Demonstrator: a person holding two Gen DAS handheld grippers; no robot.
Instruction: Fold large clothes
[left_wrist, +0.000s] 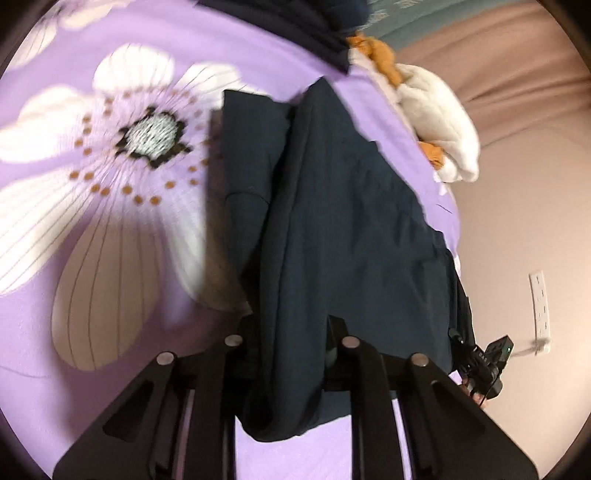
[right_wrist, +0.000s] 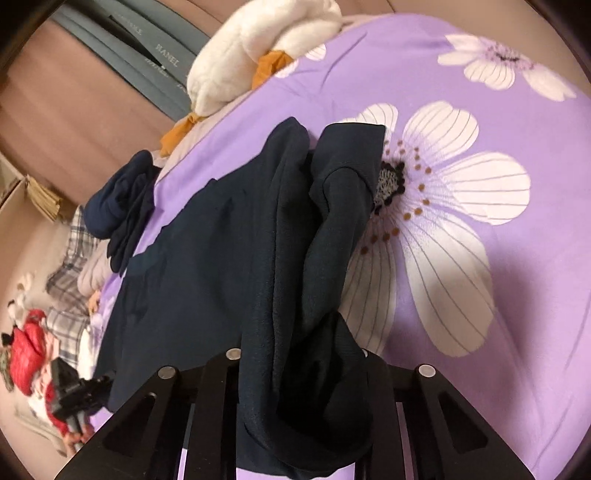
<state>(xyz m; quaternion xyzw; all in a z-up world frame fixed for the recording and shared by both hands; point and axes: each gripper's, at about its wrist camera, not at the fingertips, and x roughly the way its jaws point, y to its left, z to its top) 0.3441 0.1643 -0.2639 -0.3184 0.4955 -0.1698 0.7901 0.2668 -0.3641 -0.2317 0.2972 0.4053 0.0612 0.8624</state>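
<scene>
Garment: a dark navy garment (left_wrist: 332, 206) lay bunched in long folds on the purple floral bedsheet (left_wrist: 110, 258).
Left gripper (left_wrist: 291, 332): closed on a gathered fold of the cloth.
Right gripper (right_wrist: 299, 354): likewise clamped on a draped, rumpled edge.
Beside it: a white plush toy (right_wrist: 258, 44) near the bed's edge.

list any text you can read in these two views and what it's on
"JIANEL", roughly, the first letters unsure: pale lettering on a grey-blue striped fabric at the top left of the right wrist view.
More lettering on the neighbouring stripes of that fabric: too blurred to read.
White marks on the small black device in the left wrist view: too small to read.
Nothing readable on the dark garment or the purple floral sheet.
</scene>
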